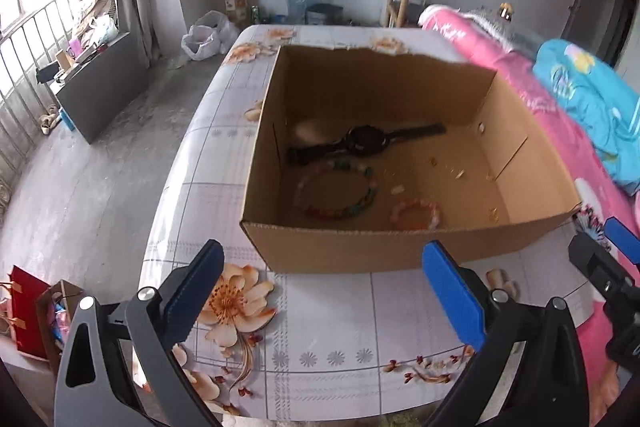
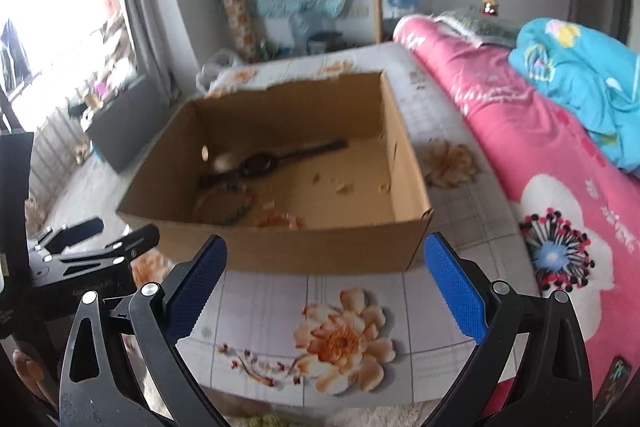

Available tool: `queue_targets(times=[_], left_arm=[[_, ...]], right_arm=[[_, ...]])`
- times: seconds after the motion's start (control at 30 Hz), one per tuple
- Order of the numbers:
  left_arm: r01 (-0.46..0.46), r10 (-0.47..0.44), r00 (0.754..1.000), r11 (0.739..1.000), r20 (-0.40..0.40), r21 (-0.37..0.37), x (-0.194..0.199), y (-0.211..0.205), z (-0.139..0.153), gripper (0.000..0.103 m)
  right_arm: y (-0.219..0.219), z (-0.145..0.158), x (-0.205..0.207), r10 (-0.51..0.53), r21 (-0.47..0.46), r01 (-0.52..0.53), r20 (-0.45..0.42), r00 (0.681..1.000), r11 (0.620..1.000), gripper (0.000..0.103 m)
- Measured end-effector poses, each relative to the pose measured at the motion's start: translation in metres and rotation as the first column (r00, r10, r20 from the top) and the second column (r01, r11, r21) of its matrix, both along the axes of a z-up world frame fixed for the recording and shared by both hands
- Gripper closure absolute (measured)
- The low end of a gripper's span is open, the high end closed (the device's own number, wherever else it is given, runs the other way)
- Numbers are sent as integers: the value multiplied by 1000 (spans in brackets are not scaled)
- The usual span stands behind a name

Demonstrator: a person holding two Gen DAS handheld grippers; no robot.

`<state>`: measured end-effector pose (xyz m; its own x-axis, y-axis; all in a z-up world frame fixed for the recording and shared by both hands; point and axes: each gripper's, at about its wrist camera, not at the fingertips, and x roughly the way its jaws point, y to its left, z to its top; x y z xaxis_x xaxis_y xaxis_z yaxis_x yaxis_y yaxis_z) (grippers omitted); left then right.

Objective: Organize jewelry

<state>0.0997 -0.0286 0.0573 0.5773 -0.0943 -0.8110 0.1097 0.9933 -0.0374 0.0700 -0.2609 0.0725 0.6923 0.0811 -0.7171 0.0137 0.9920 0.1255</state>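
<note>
Both the left tool (image 1: pixel 320 291) and the right tool (image 2: pixel 325 289) hover over the flowered surface (image 1: pixel 320 311) with fingers spread wide, holding nothing, just short of the cardboard box (image 1: pixel 360 247). Inside the box lie a black watch (image 1: pixel 366 143), a multicoloured bead bracelet (image 1: pixel 340 193) and a smaller pink bracelet (image 1: pixel 416 213), near one another on the box floor.

Both wrist views near, facing shared box (image 1: pixel 360 247)
</note>
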Motion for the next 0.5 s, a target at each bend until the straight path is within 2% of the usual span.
queue_targets(times=[0.3, 0.5], left_arm=[[-1, 5, 998, 998, -58, 63, 4, -11, -13, 6], [-3, 9, 996, 998, -92, 64, 10, -11, -18, 6]], right_arm=[[4, -26, 7, 10, 3, -9, -125, 992, 1000, 8], [3, -30, 16, 3, 10, -1, -151, 989, 1000, 8]])
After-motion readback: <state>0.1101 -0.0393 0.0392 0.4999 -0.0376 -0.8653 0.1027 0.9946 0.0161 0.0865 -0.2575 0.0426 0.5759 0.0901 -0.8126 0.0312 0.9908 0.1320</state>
